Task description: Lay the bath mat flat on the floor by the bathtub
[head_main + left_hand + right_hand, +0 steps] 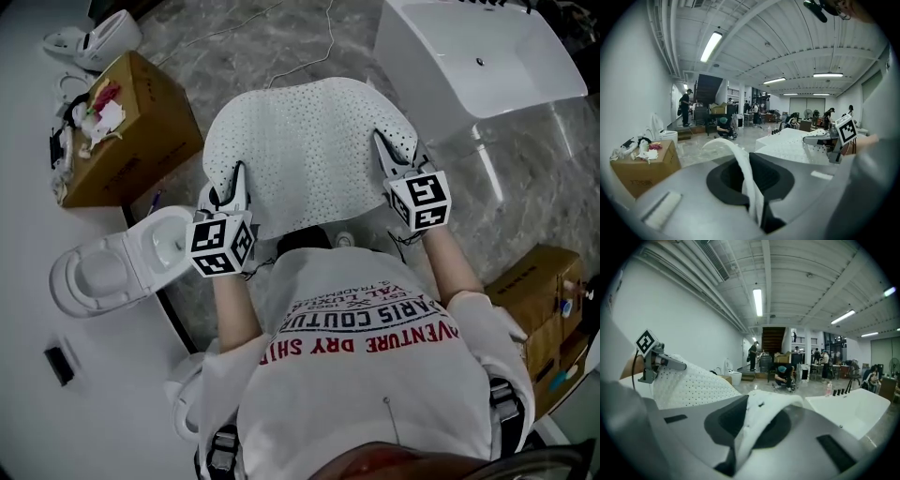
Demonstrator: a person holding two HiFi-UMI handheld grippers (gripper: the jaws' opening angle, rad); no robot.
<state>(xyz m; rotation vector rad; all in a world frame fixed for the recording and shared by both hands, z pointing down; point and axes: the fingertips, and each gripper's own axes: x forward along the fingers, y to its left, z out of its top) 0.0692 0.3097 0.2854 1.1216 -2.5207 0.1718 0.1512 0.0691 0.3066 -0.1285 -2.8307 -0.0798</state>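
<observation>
The white perforated bath mat (309, 150) hangs spread in the air between both grippers, above the grey marble floor. My left gripper (240, 180) is shut on the mat's near left edge, and my right gripper (382, 146) is shut on its near right edge. In the left gripper view a white fold of the bath mat (749, 180) is pinched between the jaws, and the right gripper (834, 136) shows across the sheet. In the right gripper view the bath mat edge (757, 420) is clamped likewise, with the left gripper (658, 361) at the far side. The white bathtub (487, 56) stands at the upper right.
A toilet (112, 267) stands at the left, close to my left arm. An open cardboard box (127, 127) with clutter sits behind the toilet, and another box (539, 291) is at the right. Cables (309, 37) trail over the floor beyond the mat. People work far off in the hall.
</observation>
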